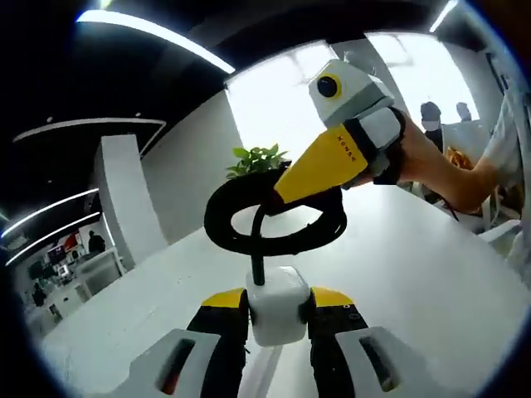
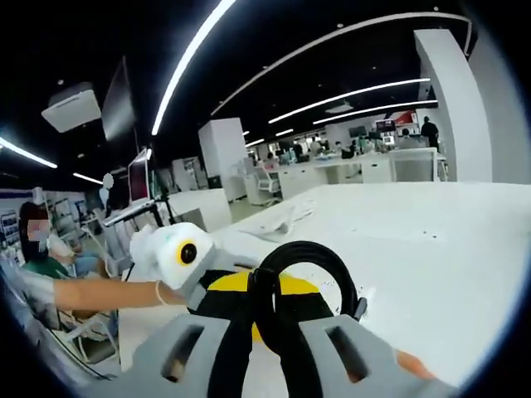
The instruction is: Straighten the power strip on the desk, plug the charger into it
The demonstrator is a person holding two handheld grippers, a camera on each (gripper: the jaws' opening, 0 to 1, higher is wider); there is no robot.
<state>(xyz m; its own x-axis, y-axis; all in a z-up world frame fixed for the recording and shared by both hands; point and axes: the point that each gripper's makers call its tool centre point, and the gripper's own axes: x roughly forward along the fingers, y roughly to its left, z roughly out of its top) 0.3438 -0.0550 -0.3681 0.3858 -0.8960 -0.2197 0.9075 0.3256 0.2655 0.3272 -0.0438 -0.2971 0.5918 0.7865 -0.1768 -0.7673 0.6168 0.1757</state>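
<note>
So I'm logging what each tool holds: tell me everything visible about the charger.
The charger is a white, glossy, plastic-looking cube with rounded corners, clamped between the left tool's black jaws above the white desk. A black cable rises from its top into a coiled loop, which the right tool grips by its yellow-and-black tip. Its prongs are hidden.

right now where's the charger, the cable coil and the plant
charger (image 1: 278, 303), left gripper view, front face of the white block
cable coil (image 1: 241, 240), left gripper view, lower left of the loop
plant (image 1: 253, 159), left gripper view, leaves
</note>
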